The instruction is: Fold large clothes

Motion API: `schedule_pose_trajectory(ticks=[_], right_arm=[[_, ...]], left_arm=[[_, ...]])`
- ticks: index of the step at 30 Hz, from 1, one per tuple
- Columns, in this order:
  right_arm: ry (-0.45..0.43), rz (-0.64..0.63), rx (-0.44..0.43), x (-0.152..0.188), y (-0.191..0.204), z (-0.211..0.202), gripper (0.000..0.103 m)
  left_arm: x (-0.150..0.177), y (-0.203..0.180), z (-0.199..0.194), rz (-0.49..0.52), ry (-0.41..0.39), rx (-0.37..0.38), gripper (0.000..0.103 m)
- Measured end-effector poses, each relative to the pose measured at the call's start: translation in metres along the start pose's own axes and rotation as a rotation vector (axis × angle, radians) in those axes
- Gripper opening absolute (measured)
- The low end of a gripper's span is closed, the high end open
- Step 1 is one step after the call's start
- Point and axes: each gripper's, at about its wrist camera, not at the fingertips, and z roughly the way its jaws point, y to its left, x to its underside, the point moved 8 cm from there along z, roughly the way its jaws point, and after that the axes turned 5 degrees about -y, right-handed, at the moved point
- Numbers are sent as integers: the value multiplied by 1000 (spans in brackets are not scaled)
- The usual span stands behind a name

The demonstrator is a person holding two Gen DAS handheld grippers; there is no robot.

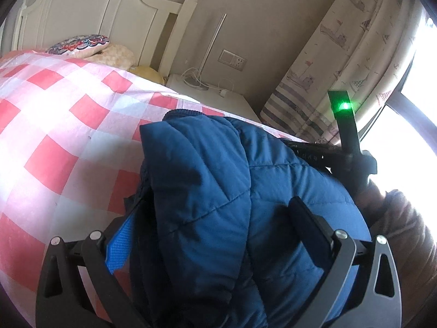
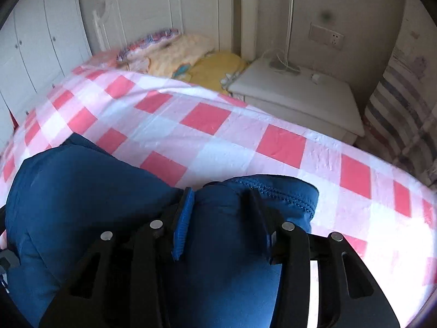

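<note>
A blue quilted puffer jacket (image 1: 218,180) lies bunched on the red-and-white checked bed sheet (image 1: 60,125). My left gripper (image 1: 218,210) is clamped on a thick fold of the jacket, which bulges between its fingers. In the right wrist view my right gripper (image 2: 221,202) is shut on another fold of the same jacket (image 2: 82,191), near a stitched hem (image 2: 286,191), over the checked sheet (image 2: 207,142). The right gripper's body with a green light (image 1: 345,125) shows at the jacket's far right in the left wrist view.
A white headboard (image 2: 153,8) and pillows (image 2: 174,49) are at the far end. A white nightstand (image 2: 295,93) with a lamp (image 2: 286,63) and cables stands beside the bed. Patterned curtains (image 1: 341,63) and a bright window (image 1: 418,87) are on the right. White wardrobe doors (image 2: 35,41) are on the left.
</note>
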Motion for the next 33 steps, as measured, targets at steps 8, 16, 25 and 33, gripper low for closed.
schedule_pose_trajectory(ticks=[8,16,25,33], right_arm=[[-97,-167,-65,-39,69,-43,43],[108,-263,-31,-21,86,3,44],[47,-434,-166,-45,168,-13,46],[164,-437,-168,-26,172,33,58]], left_arm=[[2,3,-3,12,-10,-60,101],[7,11,-4,-31,18,-57,101],[6,9,-4,-26,12,-64,101],[10,17,-4,-45,28,-86,101]])
